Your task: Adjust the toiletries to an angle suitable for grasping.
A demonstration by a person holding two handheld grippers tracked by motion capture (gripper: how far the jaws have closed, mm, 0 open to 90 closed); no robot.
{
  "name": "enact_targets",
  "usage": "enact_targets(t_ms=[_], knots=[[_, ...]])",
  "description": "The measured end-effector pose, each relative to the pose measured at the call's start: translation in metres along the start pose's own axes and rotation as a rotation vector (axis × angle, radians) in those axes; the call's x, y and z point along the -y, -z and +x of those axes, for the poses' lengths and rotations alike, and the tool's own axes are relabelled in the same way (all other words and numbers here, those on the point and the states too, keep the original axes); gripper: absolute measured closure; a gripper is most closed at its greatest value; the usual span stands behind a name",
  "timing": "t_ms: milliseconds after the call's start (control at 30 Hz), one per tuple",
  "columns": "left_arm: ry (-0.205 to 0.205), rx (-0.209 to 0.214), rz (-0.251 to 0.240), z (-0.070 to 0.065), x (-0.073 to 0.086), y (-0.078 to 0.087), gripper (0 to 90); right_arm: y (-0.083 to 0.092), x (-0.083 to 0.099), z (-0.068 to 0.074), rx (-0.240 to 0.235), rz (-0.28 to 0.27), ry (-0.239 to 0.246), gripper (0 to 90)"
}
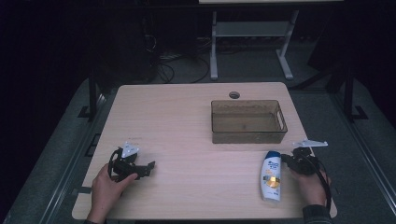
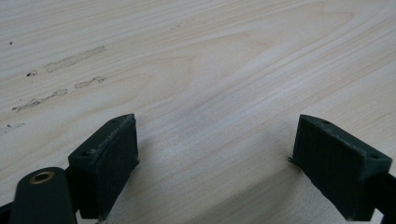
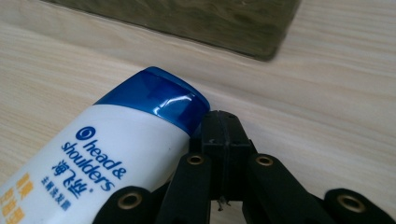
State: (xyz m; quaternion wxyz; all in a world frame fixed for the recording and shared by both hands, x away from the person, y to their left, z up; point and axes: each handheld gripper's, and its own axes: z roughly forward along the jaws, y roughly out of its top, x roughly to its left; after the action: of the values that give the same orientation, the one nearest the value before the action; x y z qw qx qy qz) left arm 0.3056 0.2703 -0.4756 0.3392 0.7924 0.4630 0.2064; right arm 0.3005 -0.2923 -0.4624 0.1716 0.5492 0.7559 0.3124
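Left gripper (image 1: pixel 150 167) rests near the table's (image 1: pixel 187 116) left edge, jaws wide apart over bare wood, holding nothing. Over to the right: the shampoo bottle (image 1: pixel 271 175) lies flat before the bin (image 1: pixel 247 122) — smooth plastic, likely slippery, best gripped across its waist. Right gripper (image 3: pixel 222 135), jaws pressed together and empty, sits beside the blue cap (image 3: pixel 161 95) — the bottle's base is cut off.

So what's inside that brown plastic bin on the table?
The brown bin looks empty: its bare floor shows through from the high view. The near wall, tinted and see-through, hides little; small debris can't be ruled out.
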Motion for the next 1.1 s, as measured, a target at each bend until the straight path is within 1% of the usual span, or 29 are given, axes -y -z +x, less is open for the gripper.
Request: enact_targets(t_ms=[167,400,700,933,1100], knots=[[0.0,0.0,0.0,0.0,0.0,0.0,12.9,-0.007,-0.007,0.009,-0.012,-0.003,0.015,89.9],[0.0,0.0,0.0,0.0,0.0,0.0,12.9,-0.011,-0.012,0.016,-0.023,-0.002,0.034,89.9],[0.0,0.0,0.0,0.0,0.0,0.0,12.9,-0.012,-0.014,0.025,-0.045,-0.005,0.061,89.9],[0.0,0.0,0.0,0.0,0.0,0.0,12.9,-0.012,-0.016,0.034,-0.071,-0.01,0.095,89.9],[0.0,0.0,0.0,0.0,0.0,0.0,12.9,-0.012,-0.018,0.042,-0.092,-0.013,0.109,89.9]])
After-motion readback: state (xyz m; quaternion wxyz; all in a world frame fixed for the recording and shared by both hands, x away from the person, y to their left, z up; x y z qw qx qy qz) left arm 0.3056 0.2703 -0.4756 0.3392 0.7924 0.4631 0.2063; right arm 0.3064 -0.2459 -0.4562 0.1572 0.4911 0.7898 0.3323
